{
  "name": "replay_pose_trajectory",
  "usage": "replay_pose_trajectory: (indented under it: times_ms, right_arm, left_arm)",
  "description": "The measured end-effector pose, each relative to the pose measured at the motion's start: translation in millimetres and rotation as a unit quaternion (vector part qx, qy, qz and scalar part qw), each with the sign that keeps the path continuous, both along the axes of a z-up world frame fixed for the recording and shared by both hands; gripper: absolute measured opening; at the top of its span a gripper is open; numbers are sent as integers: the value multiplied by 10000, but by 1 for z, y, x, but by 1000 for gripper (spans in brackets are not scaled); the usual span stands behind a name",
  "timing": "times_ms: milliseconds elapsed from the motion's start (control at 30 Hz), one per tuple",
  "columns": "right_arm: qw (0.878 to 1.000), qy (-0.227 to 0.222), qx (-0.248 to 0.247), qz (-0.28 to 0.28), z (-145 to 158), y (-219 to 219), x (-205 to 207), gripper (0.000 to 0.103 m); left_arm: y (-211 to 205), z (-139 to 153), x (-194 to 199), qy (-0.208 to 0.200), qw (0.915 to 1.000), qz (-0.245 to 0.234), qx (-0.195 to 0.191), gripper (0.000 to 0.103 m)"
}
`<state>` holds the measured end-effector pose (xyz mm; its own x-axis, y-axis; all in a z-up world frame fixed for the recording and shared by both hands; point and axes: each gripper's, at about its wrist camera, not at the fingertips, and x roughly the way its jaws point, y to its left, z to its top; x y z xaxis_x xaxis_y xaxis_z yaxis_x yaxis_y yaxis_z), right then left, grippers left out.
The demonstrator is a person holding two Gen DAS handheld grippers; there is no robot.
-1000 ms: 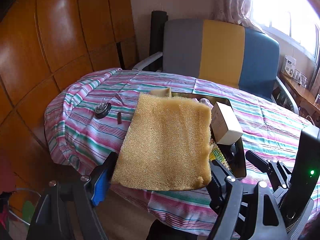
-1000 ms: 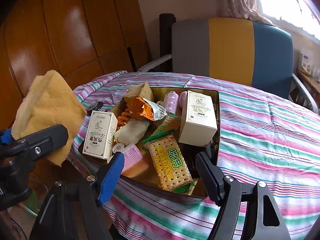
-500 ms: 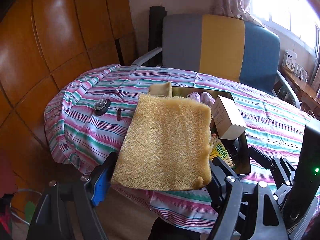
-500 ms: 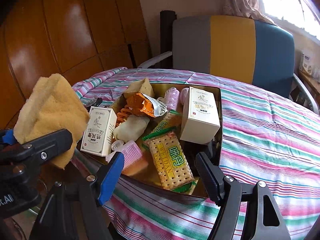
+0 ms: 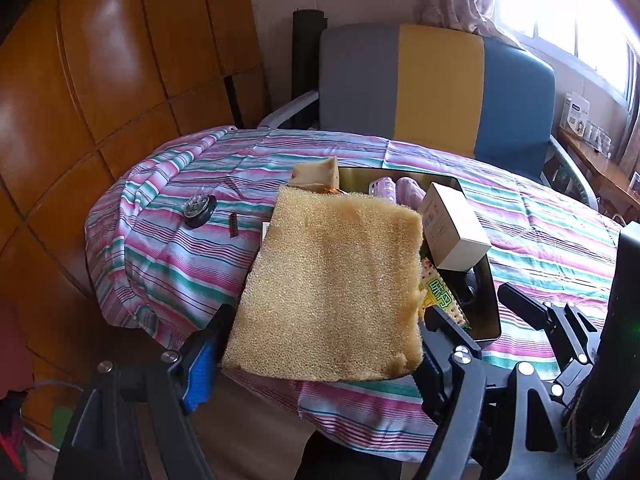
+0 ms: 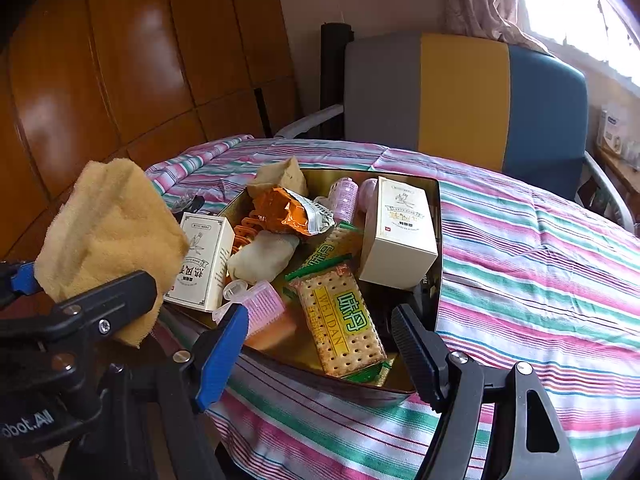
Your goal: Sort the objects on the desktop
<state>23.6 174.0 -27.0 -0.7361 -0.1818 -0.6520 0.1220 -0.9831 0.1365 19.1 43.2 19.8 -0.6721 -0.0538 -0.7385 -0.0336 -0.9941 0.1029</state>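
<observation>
A flat yellow sponge (image 5: 332, 280) sits between the fingers of my left gripper (image 5: 326, 320), which is shut on it. It hangs off the table's near-left edge and hides much of the gold tin tray (image 5: 490, 300). In the right wrist view the sponge (image 6: 108, 232) hangs left of the tray (image 6: 438, 216). The tray holds a cracker pack (image 6: 344, 320), two white boxes (image 6: 400, 228) (image 6: 204, 256), an orange snack bag (image 6: 284, 212) and pink hair rollers (image 6: 264, 304). My right gripper (image 6: 318, 316) stands open above the tray's near edge with nothing between its fingers.
A striped cloth (image 6: 540, 260) covers the round table. A black round object (image 5: 198, 210) and a small brown piece (image 5: 233, 225) lie on it left of the tray. A grey, yellow and blue chair (image 6: 460, 92) stands behind; wooden panels (image 5: 120, 60) line the left.
The left gripper with the sponge has drifted a little, so more of the tray's far end shows. In the right view the sponge sits slightly further right. The right gripper has kept still.
</observation>
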Motion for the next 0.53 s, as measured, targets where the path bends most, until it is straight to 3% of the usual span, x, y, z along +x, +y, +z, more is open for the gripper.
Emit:
replay_pose_trajectory:
  times_ms: [433,533]
  right_arm:
    - [9999,-35,135,-90,0,-3,2,75]
    - [9998,-37,138,-126,0,-2,1,75]
  left_arm:
    - [-1,-2,5,114,9999,-52,40,79]
    - [-4,-4,0,-28,9998,-41,180,79]
